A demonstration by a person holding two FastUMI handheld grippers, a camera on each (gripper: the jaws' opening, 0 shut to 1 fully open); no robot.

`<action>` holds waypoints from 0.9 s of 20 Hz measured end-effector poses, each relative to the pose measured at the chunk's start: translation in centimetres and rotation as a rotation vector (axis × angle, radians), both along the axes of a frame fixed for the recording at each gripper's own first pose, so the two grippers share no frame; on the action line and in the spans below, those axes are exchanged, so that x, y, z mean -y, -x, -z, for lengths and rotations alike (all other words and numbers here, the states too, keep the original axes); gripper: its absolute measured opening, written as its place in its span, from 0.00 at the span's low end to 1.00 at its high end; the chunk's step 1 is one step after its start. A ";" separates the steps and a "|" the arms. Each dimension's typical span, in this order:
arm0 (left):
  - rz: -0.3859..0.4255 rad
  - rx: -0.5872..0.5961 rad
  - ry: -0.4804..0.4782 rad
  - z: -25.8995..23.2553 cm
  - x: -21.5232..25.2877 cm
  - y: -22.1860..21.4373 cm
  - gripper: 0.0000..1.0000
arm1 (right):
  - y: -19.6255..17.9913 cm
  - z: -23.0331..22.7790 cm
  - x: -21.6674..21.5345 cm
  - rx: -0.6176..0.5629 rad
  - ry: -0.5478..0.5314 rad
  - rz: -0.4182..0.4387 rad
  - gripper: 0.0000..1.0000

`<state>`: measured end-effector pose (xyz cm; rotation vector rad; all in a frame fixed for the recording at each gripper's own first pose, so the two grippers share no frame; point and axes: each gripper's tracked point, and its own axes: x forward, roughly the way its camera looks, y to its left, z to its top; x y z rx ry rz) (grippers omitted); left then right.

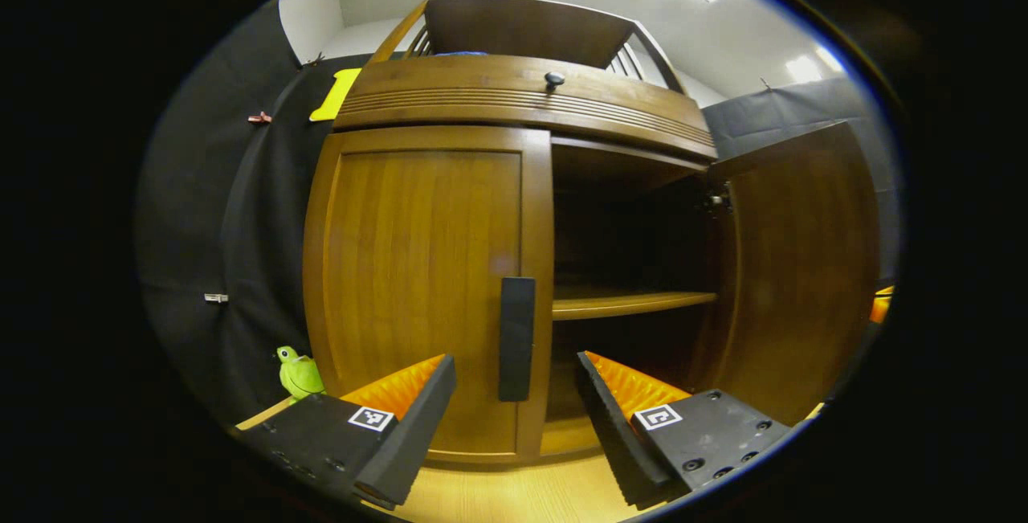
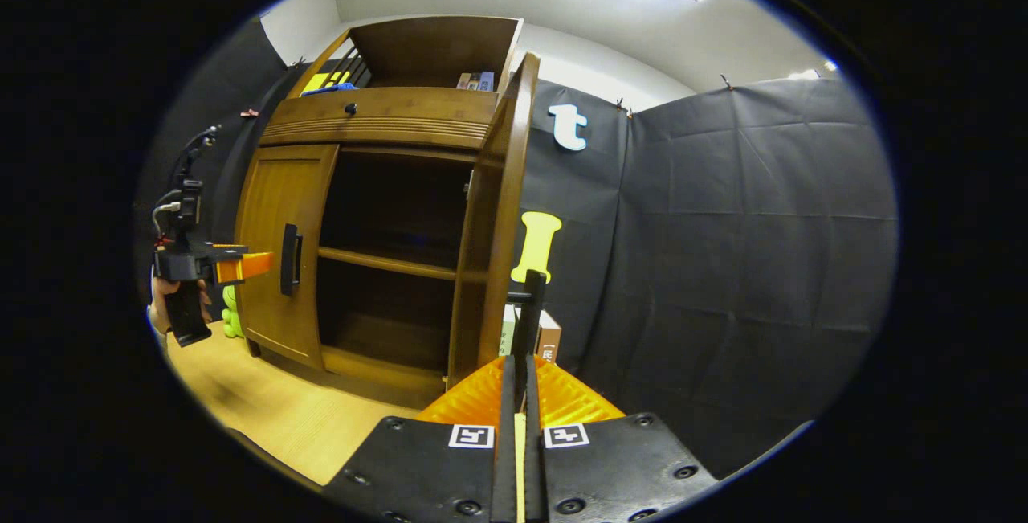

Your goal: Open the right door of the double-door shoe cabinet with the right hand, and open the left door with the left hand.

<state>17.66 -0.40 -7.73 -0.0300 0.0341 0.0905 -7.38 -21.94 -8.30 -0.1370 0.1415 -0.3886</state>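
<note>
While the right door [image 1: 803, 266] of the shoe cabinet [image 1: 522, 97] stands swung out wide, we see the left door [image 1: 426, 290] flat and closed, its dark vertical handle [image 1: 516, 338] near the inner edge. Our left claw [image 1: 516, 394] is spread wide in the left gripper view, one finger on each side of that handle and not touching it; the handle sits between the tips but farther off. Behind the open half we see a bare shelf [image 1: 630, 302] across a dark interior. A green plush toy [image 1: 299, 373] sits at the cabinet's left foot on the wooden tabletop [image 1: 514, 495], and a small round knob [image 1: 554, 79] sits on the drawer front above the doors.

From the right gripper view, our right claw [image 2: 520, 394] is pressed together with almost no gap, and a thin dark bar rises between its fingertips; we cannot tell whether the fingers press on it. That bar looks like the open right door's handle [image 2: 532, 306], seen edge-on beside the door's edge [image 2: 498, 226]. Farther left in that view, a hand [image 2: 173, 298] holds the left claw [image 2: 241, 266] just short of the left door's handle [image 2: 289, 259].
</note>
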 end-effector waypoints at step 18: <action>-0.098 -0.016 -0.010 1.8 -1.0 -7.6 0.61 | 3.9 -2.2 -2.8 0.115 0.020 -0.033 0.92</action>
